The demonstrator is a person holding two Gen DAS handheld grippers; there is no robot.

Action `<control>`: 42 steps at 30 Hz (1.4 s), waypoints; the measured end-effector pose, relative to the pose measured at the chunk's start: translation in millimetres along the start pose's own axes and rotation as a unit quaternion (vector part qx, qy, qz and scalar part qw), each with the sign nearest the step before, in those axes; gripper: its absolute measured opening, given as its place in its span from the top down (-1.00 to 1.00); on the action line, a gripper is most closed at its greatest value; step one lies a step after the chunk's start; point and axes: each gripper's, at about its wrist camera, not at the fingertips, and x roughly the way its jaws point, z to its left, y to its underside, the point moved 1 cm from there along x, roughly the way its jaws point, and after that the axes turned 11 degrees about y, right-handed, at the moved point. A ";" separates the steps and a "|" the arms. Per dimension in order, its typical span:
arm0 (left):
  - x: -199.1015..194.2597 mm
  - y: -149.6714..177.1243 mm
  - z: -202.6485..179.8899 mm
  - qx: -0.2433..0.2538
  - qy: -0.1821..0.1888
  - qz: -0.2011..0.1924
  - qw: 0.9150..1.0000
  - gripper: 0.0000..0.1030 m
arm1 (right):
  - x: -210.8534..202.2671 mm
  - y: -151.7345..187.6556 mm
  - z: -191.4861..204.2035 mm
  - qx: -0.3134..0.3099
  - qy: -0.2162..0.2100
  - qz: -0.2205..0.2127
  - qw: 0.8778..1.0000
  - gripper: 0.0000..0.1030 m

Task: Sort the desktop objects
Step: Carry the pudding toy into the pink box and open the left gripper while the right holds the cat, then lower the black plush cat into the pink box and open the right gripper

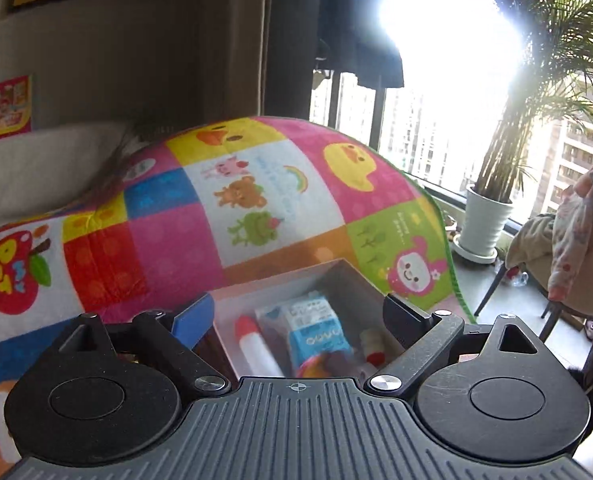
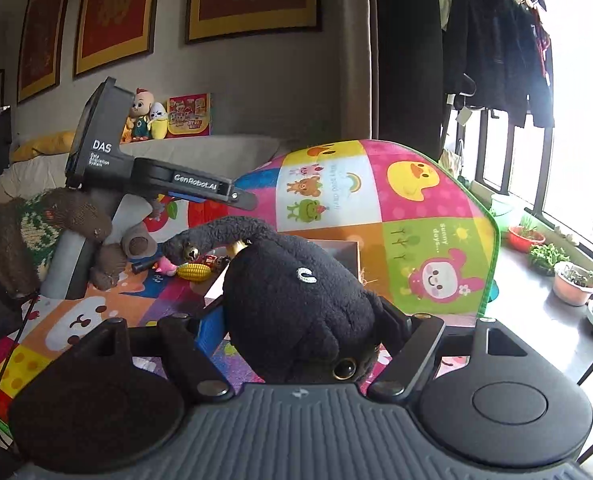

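1. Box (image 1: 336,280): near edge lying hidden behind the left gripper's body.
2. Box contents: blurring beyond identification.
3. Black plush toy (image 2: 296,304): covering the right gripper's (image 2: 304,320) fingertips.

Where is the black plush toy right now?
In the right wrist view, the black plush toy is clamped in the right gripper, above the colourful mat, near the box.
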 end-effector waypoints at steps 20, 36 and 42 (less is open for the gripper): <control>-55.5 132.3 49.7 -0.059 -0.037 0.029 0.997 -0.97 | 207.9 -103.8 25.4 0.109 -0.052 0.124 0.985 -0.46; -61.9 158.3 76.3 -0.116 -0.036 0.032 0.992 -1.00 | 326.4 -52.1 70.3 0.076 0.055 0.226 0.970 -0.44; -56.5 164.2 73.9 -0.113 -0.037 0.043 0.992 -1.00 | 315.2 -68.5 70.6 0.100 0.030 0.200 0.974 -0.42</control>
